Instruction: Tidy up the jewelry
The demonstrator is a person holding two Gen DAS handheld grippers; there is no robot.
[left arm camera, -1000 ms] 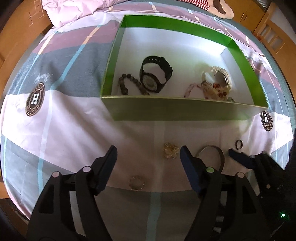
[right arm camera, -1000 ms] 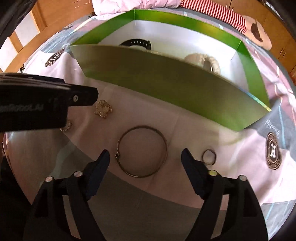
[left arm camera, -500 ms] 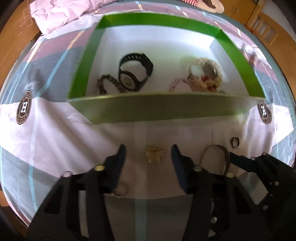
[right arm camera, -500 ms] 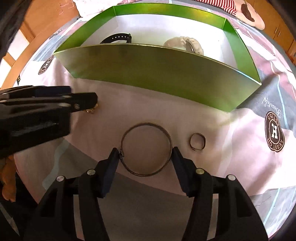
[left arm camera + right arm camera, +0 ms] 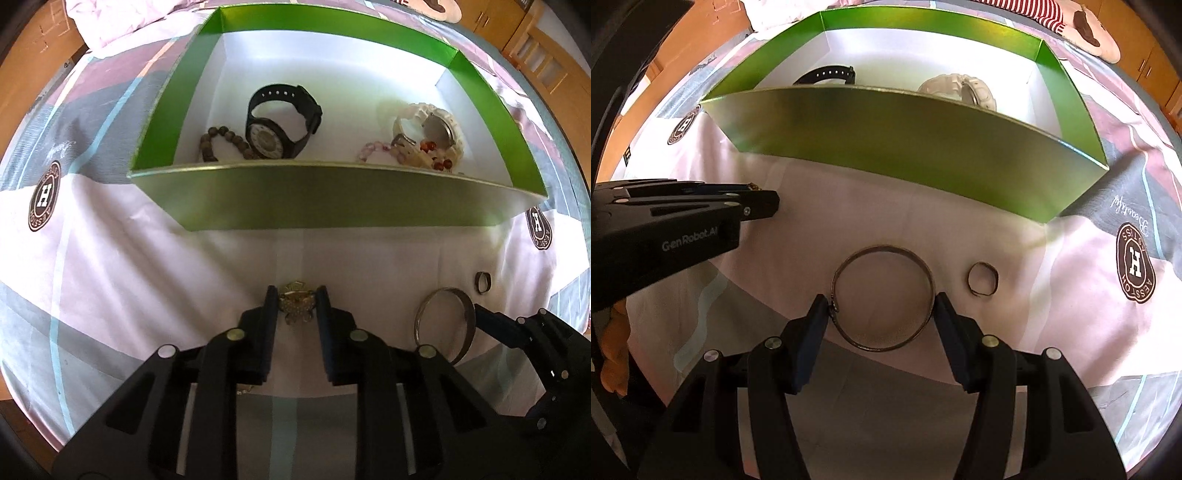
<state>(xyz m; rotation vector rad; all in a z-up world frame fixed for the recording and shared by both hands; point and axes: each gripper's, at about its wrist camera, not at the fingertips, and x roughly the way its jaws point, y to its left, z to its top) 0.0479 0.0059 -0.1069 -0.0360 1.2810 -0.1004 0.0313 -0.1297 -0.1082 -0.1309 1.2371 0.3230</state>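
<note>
Where box wall [image 5: 332, 199] hides beads [image 5: 218, 142] | left hand-held gripper [image 5: 295, 306] closing, pinching brooch [image 5: 297, 308] | right hand-held gripper [image 5: 882, 314] clasping bangle [image 5: 882, 299]

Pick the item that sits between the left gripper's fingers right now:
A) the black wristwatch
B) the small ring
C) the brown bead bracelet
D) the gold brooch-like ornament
D: the left gripper has just been closing, and its fingers flank the gold ornament on the bedsheet, in front of the green box.
</note>
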